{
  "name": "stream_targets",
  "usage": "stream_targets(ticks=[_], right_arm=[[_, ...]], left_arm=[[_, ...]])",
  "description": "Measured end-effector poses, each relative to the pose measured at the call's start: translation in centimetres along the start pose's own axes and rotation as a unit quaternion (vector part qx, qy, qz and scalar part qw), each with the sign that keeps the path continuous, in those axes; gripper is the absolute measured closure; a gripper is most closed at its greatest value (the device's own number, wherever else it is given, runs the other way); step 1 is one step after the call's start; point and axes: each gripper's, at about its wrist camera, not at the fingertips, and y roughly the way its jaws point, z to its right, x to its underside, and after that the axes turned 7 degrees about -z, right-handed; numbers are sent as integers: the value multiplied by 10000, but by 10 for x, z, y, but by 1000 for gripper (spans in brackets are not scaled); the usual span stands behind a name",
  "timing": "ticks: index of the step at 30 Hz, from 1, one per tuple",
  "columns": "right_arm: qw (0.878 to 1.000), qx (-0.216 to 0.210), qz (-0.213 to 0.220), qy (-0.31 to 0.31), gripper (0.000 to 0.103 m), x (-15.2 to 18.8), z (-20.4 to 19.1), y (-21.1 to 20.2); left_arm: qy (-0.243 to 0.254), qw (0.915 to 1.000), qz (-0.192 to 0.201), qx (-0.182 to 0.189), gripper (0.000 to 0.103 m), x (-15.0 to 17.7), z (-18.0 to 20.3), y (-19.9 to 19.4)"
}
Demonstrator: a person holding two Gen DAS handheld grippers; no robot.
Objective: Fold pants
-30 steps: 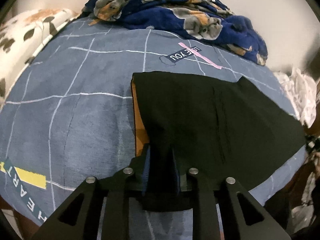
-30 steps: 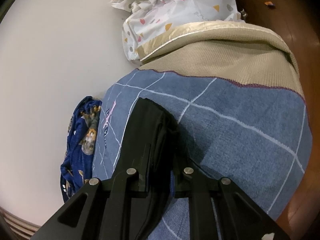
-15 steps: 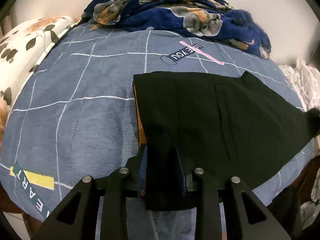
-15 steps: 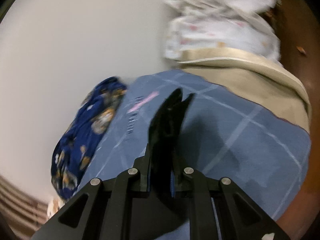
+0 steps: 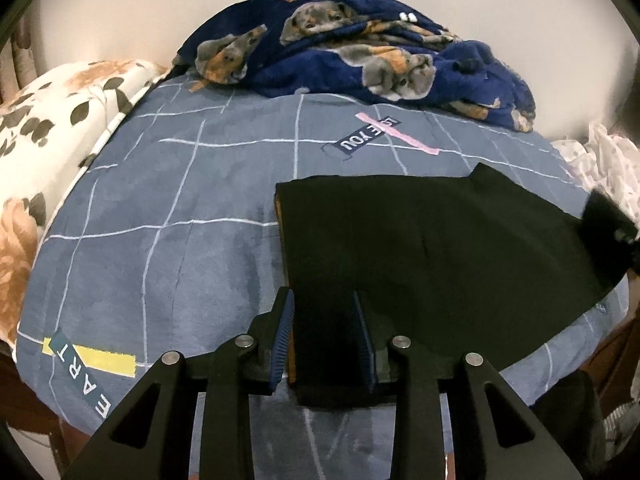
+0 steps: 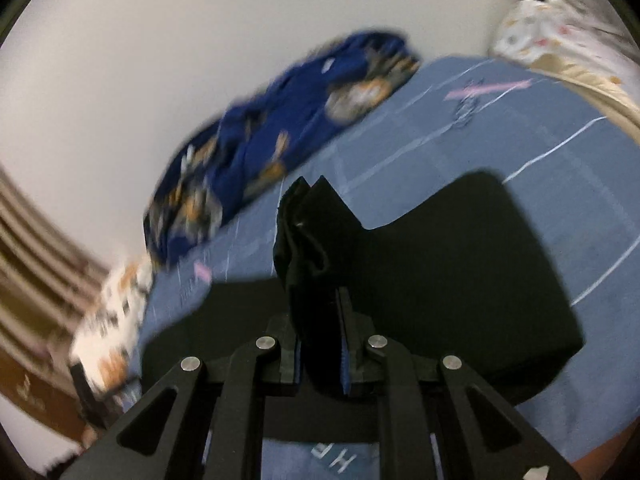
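Now, pants: black pants (image 5: 420, 248) lie flat on my blue bedspread (image 5: 160, 248), long axis running from 9 to 3 o'clock in the left view.
Left gripper: left gripper (image 5: 324, 332) sits at 6 o'clock; jaws narrow but slack, near corner of cloth between them, pads off it.
Right gripper: right gripper (image 6: 320, 344) is clamped on a bunched end, lifted at 3 o'clock.
Nearer hand: I judge the right, since it carries the fold.
Fold direction: toward 9 o'clock, over the flat part.
Containers: none; blanket (image 5: 360, 48) heaped at 12 o'clock.
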Motion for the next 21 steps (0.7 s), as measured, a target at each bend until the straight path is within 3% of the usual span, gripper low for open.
stream_targets(ticks=[5,12,21], right_arm=[[9971,300,-512,-472,89,30,-22,41],[9952,380,-642,-641,89,42,-30,54],[9898,493,-804,-1065,88,51,-50,74]], left_arm=[[191,9998,36,52,65,-1,13,-4],[337,9993,54,162,55,-3,28,-6],[381,9985,-153,361,54,-2,42,3]])
